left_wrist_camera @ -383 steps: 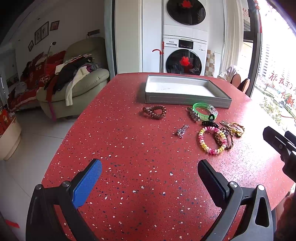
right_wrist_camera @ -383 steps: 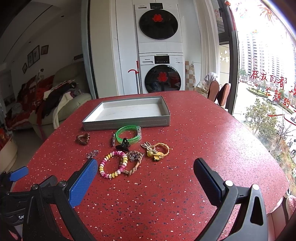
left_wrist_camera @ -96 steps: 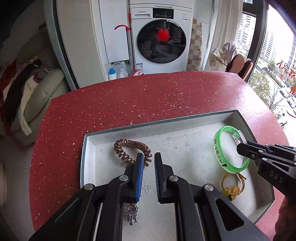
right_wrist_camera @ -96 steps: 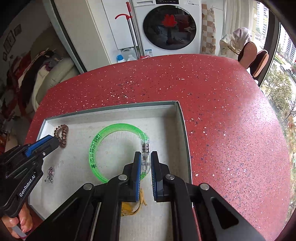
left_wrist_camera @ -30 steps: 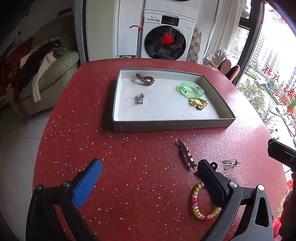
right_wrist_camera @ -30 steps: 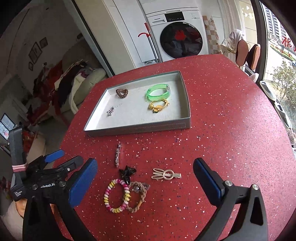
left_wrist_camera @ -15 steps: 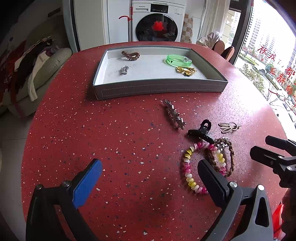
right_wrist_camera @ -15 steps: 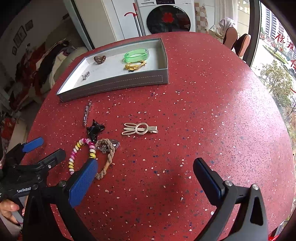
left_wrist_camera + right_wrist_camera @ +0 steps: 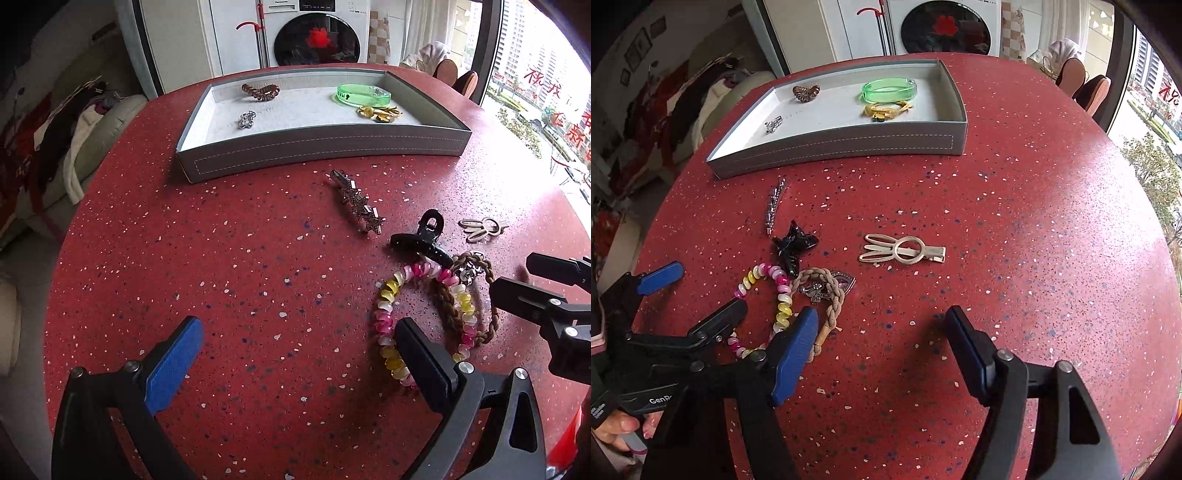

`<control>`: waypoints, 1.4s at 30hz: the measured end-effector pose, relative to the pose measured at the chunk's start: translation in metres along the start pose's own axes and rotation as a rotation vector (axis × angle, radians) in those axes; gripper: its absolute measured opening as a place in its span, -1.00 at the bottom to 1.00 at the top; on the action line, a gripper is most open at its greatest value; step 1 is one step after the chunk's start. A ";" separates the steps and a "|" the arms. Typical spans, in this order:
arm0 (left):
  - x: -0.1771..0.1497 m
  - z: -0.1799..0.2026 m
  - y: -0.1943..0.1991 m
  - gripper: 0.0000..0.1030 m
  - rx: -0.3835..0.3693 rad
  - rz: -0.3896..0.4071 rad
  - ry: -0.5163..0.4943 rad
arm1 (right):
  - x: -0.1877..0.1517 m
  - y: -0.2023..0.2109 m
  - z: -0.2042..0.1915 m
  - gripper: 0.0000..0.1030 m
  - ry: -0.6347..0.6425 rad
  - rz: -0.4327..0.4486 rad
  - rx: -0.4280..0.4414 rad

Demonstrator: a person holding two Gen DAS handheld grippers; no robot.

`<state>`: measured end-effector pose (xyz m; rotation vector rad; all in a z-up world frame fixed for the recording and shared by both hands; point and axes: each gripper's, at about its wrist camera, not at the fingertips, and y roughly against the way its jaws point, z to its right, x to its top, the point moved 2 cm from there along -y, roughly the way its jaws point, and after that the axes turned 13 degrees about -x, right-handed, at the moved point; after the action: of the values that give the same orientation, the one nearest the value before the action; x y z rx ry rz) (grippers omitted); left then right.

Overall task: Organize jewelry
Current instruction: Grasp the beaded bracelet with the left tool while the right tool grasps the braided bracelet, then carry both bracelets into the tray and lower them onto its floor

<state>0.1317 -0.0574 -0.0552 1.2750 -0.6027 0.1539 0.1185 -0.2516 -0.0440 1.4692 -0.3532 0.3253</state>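
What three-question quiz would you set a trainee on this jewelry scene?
1. True or false: the green bangle lies inside the tray.
2. How many items lie in the tray? A) two B) four C) six
3. What colour is the claw clip that touches the bead bracelet?

Key: 1 true; 2 B; 3 black.
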 end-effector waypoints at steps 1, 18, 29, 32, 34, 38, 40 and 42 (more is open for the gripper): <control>0.000 0.001 0.000 1.00 0.003 0.001 -0.007 | 0.000 0.000 -0.002 0.38 0.015 0.005 -0.011; 0.002 0.025 0.005 0.61 -0.025 0.001 -0.139 | -0.006 0.006 -0.033 -0.59 0.206 0.041 -0.041; -0.003 0.044 0.010 -0.48 -0.148 -0.010 -0.212 | -0.004 0.023 -0.022 -0.87 0.145 0.099 -0.036; -0.001 0.041 0.019 -0.48 -0.166 0.011 -0.195 | 0.003 0.035 -0.015 -0.87 0.122 0.133 -0.030; 0.000 0.039 0.025 -0.48 -0.171 0.028 -0.190 | 0.006 0.043 -0.011 -0.87 0.110 0.155 -0.024; 0.006 0.032 0.040 -0.48 -0.180 0.067 -0.172 | 0.013 0.058 -0.005 -0.87 0.093 0.186 -0.014; 0.010 0.028 0.047 -0.48 -0.185 0.087 -0.157 | 0.017 0.062 -0.002 -0.87 0.078 0.192 0.002; 0.015 0.023 0.055 -0.48 -0.188 0.106 -0.140 | 0.020 0.065 0.001 -0.87 0.062 0.196 0.017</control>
<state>0.1126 -0.0653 0.0024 1.0785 -0.7879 0.0936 0.1087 -0.2481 0.0236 1.4405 -0.4467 0.5304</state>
